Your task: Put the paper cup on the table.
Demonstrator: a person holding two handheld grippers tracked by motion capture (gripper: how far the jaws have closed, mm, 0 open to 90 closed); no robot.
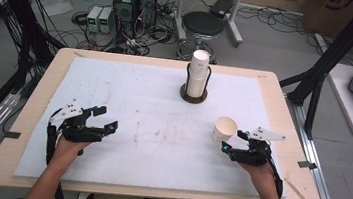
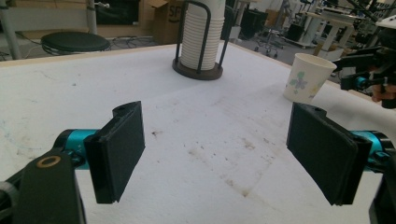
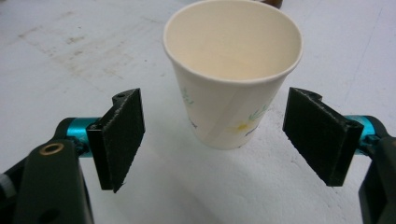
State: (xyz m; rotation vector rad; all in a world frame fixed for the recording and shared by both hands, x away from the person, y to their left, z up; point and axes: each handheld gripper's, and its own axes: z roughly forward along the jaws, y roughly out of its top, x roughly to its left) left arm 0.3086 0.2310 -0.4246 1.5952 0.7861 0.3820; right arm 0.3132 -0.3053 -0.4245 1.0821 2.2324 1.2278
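White mat (image 3: 56, 28); upright cup (image 3: 232, 70), floral print apparently.

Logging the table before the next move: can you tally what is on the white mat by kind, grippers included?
Loose paper cup, upright, just ahead of the right gripper: 1
Cup holder with a stack of paper cups; cups in the stack cannot be counted: 1
Grippers, left gripper and right gripper, both open: 2
Total: 4
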